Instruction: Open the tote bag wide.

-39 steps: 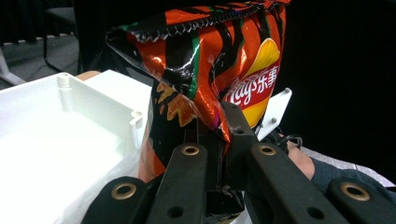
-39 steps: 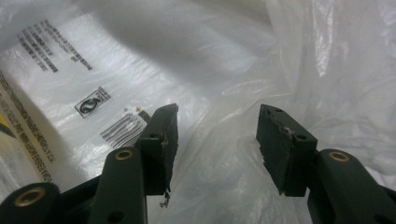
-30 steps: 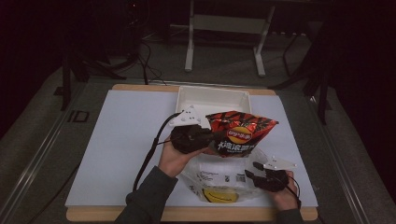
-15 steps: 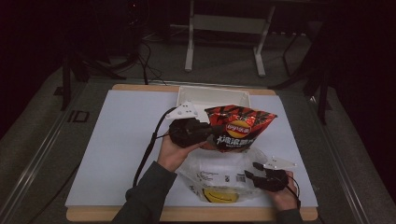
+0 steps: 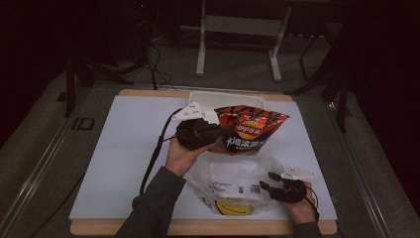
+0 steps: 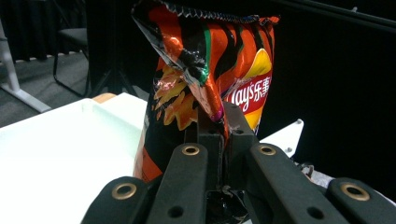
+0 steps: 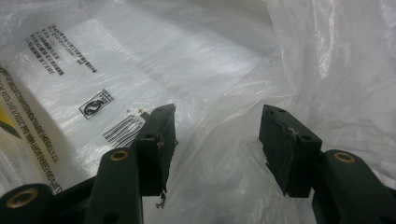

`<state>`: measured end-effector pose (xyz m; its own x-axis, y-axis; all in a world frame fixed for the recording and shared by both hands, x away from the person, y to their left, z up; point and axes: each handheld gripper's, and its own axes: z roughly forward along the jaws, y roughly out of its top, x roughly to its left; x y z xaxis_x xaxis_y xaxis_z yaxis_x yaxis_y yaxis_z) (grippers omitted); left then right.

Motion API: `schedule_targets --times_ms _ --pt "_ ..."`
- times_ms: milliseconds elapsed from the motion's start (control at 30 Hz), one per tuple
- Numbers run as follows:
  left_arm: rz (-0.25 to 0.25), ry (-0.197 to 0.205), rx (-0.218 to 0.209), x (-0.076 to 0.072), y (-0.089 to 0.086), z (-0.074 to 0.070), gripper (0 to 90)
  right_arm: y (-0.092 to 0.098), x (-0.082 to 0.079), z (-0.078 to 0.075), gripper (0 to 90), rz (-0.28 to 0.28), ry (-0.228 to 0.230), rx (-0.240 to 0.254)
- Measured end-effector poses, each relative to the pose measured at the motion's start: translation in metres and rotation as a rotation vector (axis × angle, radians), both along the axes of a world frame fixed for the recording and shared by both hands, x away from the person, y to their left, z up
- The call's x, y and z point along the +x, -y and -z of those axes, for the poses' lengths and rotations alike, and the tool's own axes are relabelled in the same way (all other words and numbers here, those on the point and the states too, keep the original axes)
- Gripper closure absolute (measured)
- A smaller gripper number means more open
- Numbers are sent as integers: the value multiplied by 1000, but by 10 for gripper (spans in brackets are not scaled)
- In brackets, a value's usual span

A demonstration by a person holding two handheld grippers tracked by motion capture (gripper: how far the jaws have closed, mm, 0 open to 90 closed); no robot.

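Chips bag (image 5: 250,130) pinched by its edge in the left claw (image 5: 210,133), hanging above the plastic bag (image 5: 233,181); right claw (image 5: 265,181), jaws just spread apart, rests at the plastic's mouth, likely for loading.

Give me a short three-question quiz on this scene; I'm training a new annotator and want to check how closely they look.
1. True or false: the left gripper is shut on the chip bag.
2. What lies in front of the right gripper?
A. a cardboard box
B. the clear plastic bag
C. a metal can
3. Fill in: in the high view, the white tray sits at the table's ____ edge, behind the chip bag.

Key:
1. True; its jaws pinch a crimped edge of the bag.
2. B; the jaws stand apart, having just been opening, with crinkled film between them that the pads do not press.
3. far
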<state>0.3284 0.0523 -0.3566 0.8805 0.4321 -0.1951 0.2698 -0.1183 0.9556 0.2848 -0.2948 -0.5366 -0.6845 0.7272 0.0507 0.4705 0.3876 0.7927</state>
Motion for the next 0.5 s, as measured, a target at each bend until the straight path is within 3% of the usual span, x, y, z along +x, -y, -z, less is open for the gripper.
schedule_targets --times_ms 500 --pt "-8 5 -22 11 -4 -6 885 1 0 0 447 -1 0 10"
